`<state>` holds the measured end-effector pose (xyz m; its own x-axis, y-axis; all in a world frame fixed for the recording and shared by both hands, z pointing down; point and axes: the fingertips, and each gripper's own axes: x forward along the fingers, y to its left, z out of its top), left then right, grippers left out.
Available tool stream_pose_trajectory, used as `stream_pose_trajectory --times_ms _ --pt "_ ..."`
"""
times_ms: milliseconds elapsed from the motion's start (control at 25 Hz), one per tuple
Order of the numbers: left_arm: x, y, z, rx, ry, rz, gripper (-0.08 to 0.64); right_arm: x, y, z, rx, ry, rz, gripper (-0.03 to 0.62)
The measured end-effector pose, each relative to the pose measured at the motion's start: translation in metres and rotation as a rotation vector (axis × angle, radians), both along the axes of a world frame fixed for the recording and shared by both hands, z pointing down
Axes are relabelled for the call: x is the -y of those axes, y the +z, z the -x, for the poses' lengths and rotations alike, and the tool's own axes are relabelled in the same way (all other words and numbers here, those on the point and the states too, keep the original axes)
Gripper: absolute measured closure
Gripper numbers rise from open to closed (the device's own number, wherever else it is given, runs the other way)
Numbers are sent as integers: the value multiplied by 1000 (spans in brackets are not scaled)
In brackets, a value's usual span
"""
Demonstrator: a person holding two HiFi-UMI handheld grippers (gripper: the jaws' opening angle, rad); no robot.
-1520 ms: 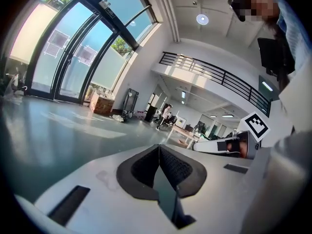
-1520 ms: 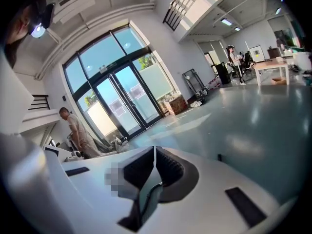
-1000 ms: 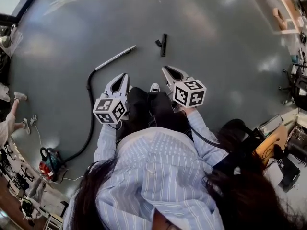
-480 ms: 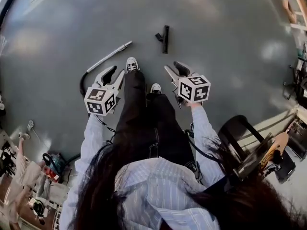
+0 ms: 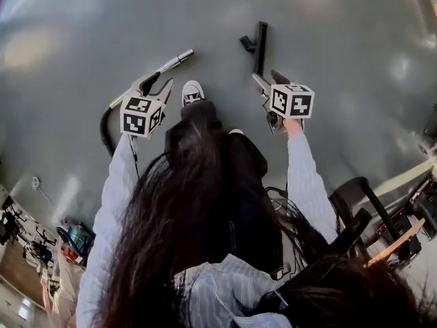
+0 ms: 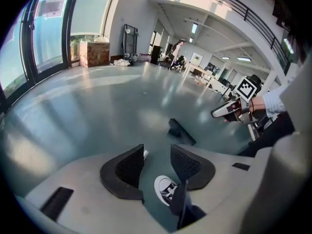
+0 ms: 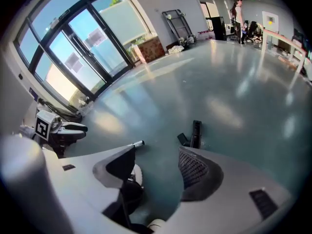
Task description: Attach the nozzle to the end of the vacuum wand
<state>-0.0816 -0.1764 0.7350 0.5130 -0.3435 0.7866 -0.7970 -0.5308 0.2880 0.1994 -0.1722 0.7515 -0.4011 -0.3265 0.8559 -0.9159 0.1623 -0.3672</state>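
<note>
The left claw (image 5: 158, 85) and right claw (image 5: 268, 79) had just been opening, released and empty. On the floor (image 5: 328, 60), the wand (image 5: 171, 63) lay by the left one, the nozzle (image 5: 259, 39) just beyond the right.

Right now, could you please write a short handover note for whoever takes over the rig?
Left gripper: jaws have just been opening, nothing between them, near the metal wand on the floor.
Right gripper: jaws have just been opening, empty, near the black nozzle.
Done: nothing yet; wand and nozzle lie apart, neither held.
Left: grasp both, fit nozzle onto the wand's end.
</note>
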Motion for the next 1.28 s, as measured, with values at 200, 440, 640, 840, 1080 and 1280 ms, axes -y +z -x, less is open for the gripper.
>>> stream_pose_trajectory --times_ms 200,440,640,840,1080,1280 --pt "2 143 25 120 88 40 383 22 135 -26 -125 -36 48 324" --pt "-2 254 49 240 164 50 371 55 230 -64 -244 -45 23 322" --pt "-9 290 62 291 188 0 371 50 259 -65 -204 -64 13 322" --pt "-8 313 55 332 239 -20 371 54 269 -67 -226 -128 28 322" --pt "-4 322 47 406 338 -61 371 63 275 -69 -252 -199 38 322" --pt "-10 330 48 447 402 -78 373 69 274 -56 -263 -280 26 324"
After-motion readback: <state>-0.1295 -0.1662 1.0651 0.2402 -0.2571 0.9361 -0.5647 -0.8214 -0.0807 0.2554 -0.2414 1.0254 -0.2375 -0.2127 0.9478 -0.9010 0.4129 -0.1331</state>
